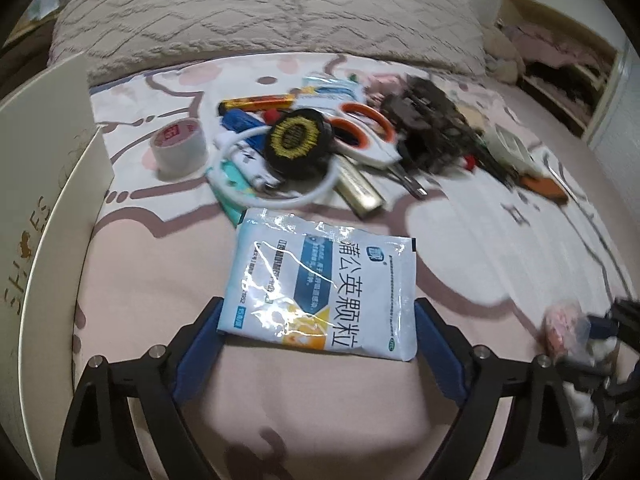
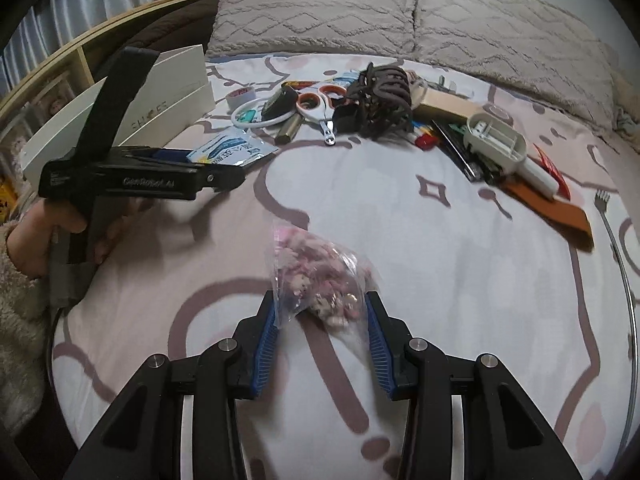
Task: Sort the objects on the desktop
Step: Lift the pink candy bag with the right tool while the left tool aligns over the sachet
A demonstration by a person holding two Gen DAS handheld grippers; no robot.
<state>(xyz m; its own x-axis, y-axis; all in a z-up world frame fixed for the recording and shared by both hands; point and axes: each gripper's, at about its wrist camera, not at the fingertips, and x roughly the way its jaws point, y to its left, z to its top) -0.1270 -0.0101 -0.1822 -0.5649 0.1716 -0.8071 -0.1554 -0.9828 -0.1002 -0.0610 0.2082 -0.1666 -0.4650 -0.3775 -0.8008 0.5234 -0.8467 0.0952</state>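
Lengthwise, medicine sachet (image 1: 320, 284) points away between left gripper (image 1: 318, 322) fingers.

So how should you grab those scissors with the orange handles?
Probably by the white part where the blades meet the handles, coming down from above. The scissors lie flat on the bedspread, handles toward the pillows, tip toward the camera. The white ring and black round thing crowd the handle side, so the blade end looks freer.

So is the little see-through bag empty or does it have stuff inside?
It has stuff inside. The clear bag bulges with small pink and white pieces, lying on the bedsheet.
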